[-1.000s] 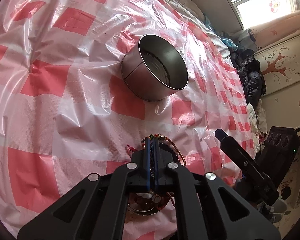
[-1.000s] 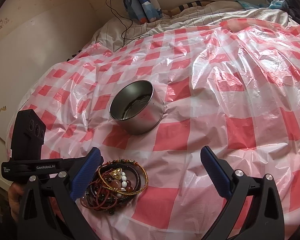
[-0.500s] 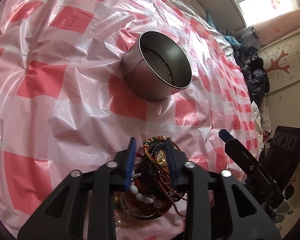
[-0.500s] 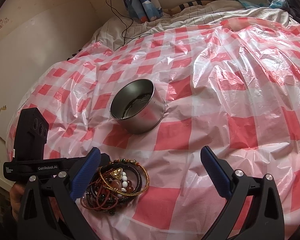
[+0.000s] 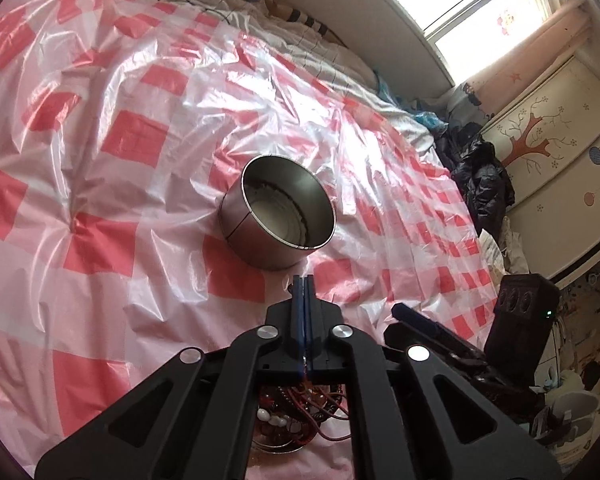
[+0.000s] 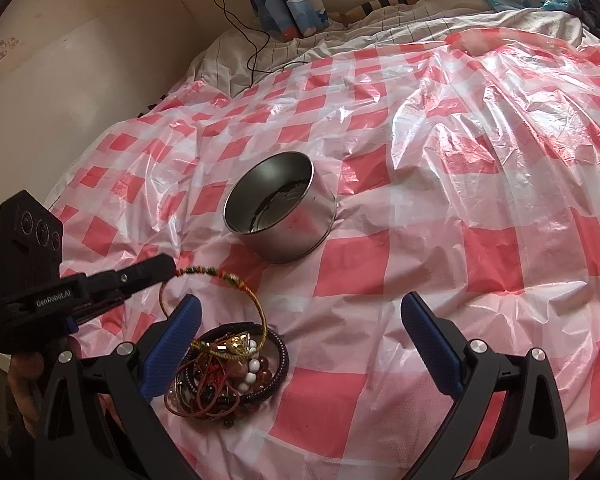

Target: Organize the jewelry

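Surface: a bed covered with a red-and-white checked plastic sheet (image 6: 480,208), wrinkled and glossy; bare white bedding shows along its far edge.
Background: a window (image 5: 496,4) and a cupboard door painted with a tree (image 5: 536,136) beyond the sheet's right-hand edge; a black cable (image 6: 244,40) runs down the wall at the far left corner.
Metal tin (image 6: 278,210): round, open-topped, seated near the middle of the sheet and tilted on the soft surface; something dark lies inside, too dim to identify.
Jewelry pile (image 6: 228,368): bracelets, bead strands and cords heaped together on the sheet toward its near edge, well short of the tin.
Braided bracelet (image 6: 236,284): multicoloured cord loop, one end pinched at the left tool's tip, the loop arching up clear of the sheet and its lower end trailing into the pile.
Left gripper (image 5: 303,286): blue pads pressed flat together, clamped on the braided bracelet, tip raised above the sheet between the pile and the tin.
Right gripper (image 6: 300,344): fingers spread wide apart, holding nothing; the left finger (image 6: 172,344) stands just beside the pile.
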Demonstrator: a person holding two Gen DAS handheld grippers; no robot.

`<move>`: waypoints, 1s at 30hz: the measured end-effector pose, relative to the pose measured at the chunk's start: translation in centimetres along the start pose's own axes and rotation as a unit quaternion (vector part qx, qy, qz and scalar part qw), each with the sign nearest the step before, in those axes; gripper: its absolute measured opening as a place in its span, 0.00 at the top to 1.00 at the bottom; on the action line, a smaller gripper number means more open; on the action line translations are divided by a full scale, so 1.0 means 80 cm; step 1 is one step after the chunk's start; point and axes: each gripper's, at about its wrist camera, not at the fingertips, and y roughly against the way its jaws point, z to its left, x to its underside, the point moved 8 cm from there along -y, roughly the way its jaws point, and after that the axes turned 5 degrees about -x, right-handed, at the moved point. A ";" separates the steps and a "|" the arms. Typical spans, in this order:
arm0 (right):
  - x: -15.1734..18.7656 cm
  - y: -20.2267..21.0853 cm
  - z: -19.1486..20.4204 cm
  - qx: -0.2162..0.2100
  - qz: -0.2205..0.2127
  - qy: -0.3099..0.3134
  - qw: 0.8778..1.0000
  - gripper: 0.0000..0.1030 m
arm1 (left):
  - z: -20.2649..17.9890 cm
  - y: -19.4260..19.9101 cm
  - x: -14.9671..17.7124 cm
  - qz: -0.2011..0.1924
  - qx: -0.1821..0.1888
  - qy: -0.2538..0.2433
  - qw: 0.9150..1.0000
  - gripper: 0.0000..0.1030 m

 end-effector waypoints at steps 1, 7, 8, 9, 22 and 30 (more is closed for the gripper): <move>0.001 0.000 0.001 -0.012 0.005 -0.003 1.000 0.07 | 0.001 0.005 -0.004 -0.006 0.003 0.002 1.000 1.00; 0.014 0.029 0.055 -0.063 0.000 0.087 0.994 0.07 | 0.007 0.015 -0.010 -0.012 0.001 0.003 1.000 1.00; 0.022 0.032 0.071 -0.061 0.003 0.124 0.990 0.07 | 0.008 0.015 -0.010 -0.010 -0.001 0.002 1.000 1.00; 0.030 0.031 0.085 -0.056 0.009 0.157 0.986 0.07 | 0.008 0.012 -0.007 0.000 -0.002 0.001 1.000 1.00; 0.094 -0.021 0.121 0.011 0.073 0.312 0.947 0.22 | 0.030 -0.060 0.045 0.128 -0.042 0.036 0.990 0.53; 0.080 -0.017 0.107 -0.019 0.069 0.261 0.963 0.94 | 0.027 -0.078 0.045 0.124 -0.034 0.040 0.991 0.96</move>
